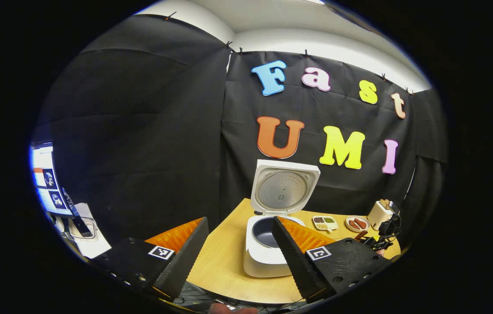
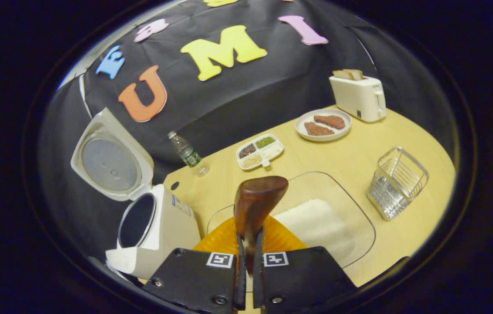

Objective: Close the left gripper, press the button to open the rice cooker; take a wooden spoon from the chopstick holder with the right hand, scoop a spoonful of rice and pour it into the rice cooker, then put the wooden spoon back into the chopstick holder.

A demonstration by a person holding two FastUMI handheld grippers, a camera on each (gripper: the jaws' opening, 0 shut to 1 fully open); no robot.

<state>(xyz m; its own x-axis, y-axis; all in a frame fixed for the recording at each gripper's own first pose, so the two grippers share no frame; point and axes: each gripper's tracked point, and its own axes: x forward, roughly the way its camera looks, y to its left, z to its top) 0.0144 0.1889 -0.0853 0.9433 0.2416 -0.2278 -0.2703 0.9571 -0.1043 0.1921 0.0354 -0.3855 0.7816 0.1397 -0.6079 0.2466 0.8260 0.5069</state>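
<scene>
Wooden spoon (image 2: pixel 258 201): pinched in right gripper (image 2: pixel 247 244), bowl forward.
Rice (image 2: pixel 316 224): just ahead-right, in glass tray (image 2: pixel 362 218).
Left gripper (image 1: pixel 240 248): spread, empty; rice cooker (image 1: pixel 268 244) open ahead.
Tip: dip shallow, lift level.

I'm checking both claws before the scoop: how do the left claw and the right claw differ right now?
The left claw stands wide open and holds nothing; the right claw is shut on the wooden spoon. The left claw faces the open rice cooker; the right claw sits above the glass tray of rice. Both are above the wooden table.
</scene>
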